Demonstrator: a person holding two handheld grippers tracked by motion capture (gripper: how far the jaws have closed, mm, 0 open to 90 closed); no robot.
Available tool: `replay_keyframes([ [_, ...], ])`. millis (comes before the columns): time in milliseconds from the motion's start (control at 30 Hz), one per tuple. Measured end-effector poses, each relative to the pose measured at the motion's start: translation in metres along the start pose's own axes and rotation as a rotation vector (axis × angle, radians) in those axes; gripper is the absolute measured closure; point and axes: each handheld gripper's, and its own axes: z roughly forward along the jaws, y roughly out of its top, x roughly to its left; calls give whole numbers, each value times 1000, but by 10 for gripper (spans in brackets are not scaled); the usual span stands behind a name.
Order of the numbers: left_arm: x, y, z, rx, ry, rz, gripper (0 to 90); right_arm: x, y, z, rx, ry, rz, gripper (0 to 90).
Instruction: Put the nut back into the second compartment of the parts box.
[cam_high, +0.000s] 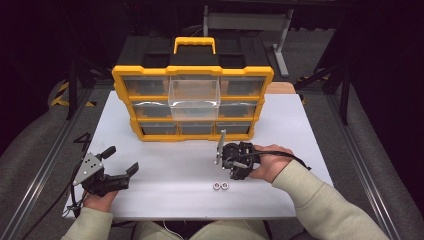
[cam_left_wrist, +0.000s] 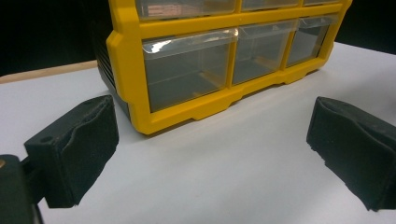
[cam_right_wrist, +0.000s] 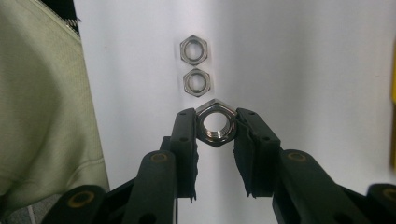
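Yellow drawer organizer (cam_high: 193, 100) at table's (cam_high: 300, 150) 12 o'clock; one clear drawer (cam_high: 194, 95) pulled out; metal stand (cam_high: 280, 30) at 1 o'clock beyond.

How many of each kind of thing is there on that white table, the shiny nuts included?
Hex nuts: 3, one held in the right gripper, two lying on the table, and
Yellow drawer cabinets: 1
Clear drawers pulled out of the cabinet: 1
Total: 5
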Motion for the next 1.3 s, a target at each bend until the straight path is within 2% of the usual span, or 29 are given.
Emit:
replay_keyframes([
  [67,1,0,0,-4,1,-6,31,-1,1,-4,-4,-2,-3,694],
  [300,3,0,-2,-11,1,-19,29,-5,9,-37,-15,-19,-16,694],
  [667,2,0,-3,-16,8,-5,28,-12,19,-81,-9,-54,-27,694],
  [700,2,0,-3,-16,8,-5,28,-12,19,-81,-9,-54,-27,694],
  [1033,2,0,-3,-11,10,-7,28,-17,28,-115,-24,-86,-30,695],
  [1300,2,0,-3,-5,11,-6,31,-24,38,-149,-50,-110,-30,695],
])
